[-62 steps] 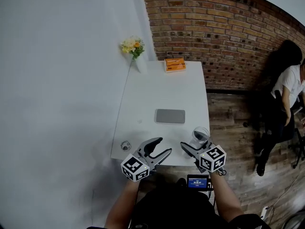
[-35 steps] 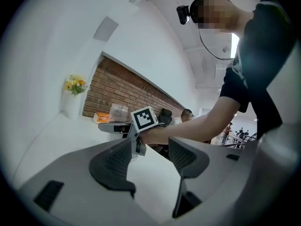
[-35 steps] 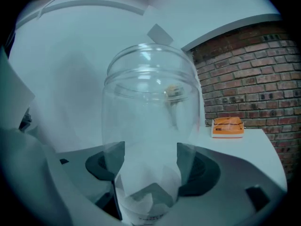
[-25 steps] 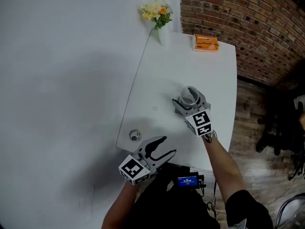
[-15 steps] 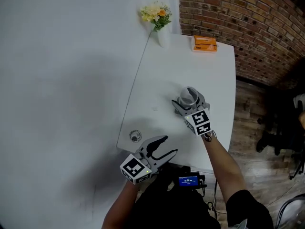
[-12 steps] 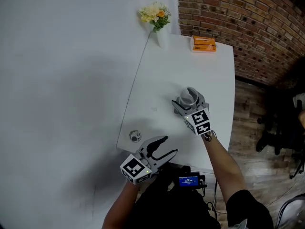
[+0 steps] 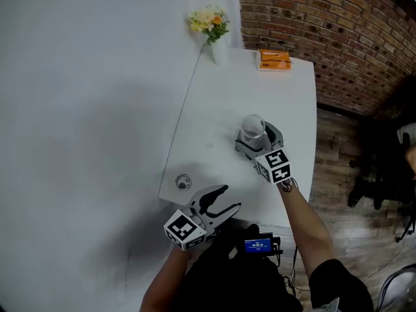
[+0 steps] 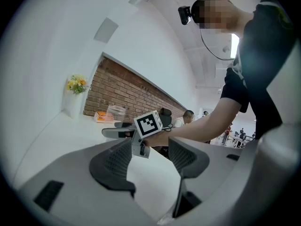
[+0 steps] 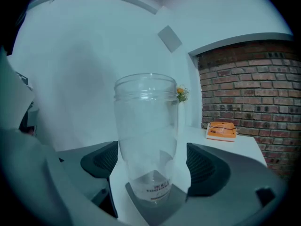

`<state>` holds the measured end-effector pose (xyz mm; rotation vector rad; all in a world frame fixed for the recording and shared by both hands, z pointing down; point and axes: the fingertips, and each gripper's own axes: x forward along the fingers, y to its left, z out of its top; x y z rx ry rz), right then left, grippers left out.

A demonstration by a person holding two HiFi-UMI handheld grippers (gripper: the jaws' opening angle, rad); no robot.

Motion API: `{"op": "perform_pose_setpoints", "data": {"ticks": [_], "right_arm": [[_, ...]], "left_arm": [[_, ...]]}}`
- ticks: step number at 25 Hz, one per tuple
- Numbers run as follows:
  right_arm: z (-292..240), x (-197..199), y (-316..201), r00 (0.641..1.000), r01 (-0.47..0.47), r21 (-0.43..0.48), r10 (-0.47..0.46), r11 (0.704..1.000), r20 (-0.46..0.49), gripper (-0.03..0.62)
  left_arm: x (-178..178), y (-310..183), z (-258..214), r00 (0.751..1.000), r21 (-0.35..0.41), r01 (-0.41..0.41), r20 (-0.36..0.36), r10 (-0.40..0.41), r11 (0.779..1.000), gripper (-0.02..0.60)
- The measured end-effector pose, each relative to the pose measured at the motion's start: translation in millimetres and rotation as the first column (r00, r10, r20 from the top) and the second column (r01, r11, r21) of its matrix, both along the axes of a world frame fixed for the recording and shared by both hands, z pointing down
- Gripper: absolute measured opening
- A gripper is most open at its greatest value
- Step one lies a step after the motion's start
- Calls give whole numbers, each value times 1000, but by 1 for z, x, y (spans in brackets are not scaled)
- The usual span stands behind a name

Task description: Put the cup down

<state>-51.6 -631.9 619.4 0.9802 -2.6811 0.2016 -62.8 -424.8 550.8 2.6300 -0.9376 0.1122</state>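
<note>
Cup (image 7: 252, 127) on white table (image 7: 260, 83), right gripper (image 7: 257, 140) just opening around it

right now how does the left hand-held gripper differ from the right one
The right hand-held gripper has the tall clear cup standing between its jaws, which have just been opening; the left hand-held gripper has nothing between its jaws. The right reaches over the white table; the left hangs at its near edge. Both are open.
</note>
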Motion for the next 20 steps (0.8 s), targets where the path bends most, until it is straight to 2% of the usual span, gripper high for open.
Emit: {"op": "perform_pose_setpoints", "data": {"ticks": [5,11,16,18,20], "right_arm": [[9,43,29,997,-67,-82,70,994,39,443],[6,90,71,981,-92,-216,126,972,150,442],[-19,117,102,935,-89,-291,181,952,304,433],[-32,128,114,910,-95,-303,206,948,360,405],[-43,138,126,899,-104,-298,218,949,379,367]], "left_arm": [[1,8,3,1000,-7,0,-2,0,1000,252],[8,13,2,1000,4,-22,-15,22,1000,252],[17,20,-1,999,8,-46,-11,46,999,251],[22,23,-5,999,10,-52,-13,52,999,251],[28,26,-10,998,17,-62,-16,62,998,251]]}}
